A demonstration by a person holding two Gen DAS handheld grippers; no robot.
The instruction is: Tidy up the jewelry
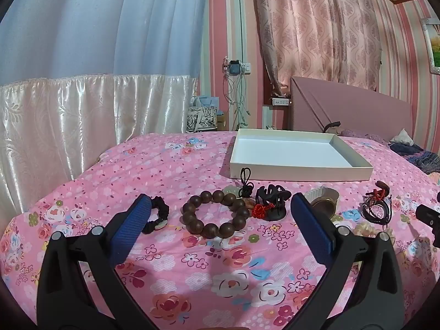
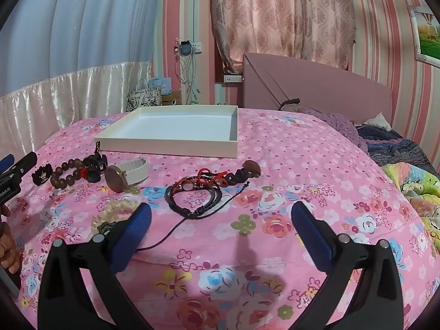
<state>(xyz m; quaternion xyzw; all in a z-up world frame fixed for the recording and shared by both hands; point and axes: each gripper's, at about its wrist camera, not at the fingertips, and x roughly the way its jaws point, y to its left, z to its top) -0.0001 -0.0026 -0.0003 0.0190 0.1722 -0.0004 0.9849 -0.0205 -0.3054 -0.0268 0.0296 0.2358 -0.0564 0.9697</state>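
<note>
Hovering wide open and empty, left gripper (image 1: pixel 220 214) and right gripper (image 2: pixel 221 220) are held near the shallow white cardboard tray (image 1: pixel 299 170), before which the brown wooden bead bracelet (image 1: pixel 214 214) is laid.

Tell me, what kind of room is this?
Most likely a bedroom in a home. The jewelry lies on a bed with a pink flowered bedspread, a padded pink headboard stands at its far end, and patterned curtains hang against a striped wall behind it.
</note>
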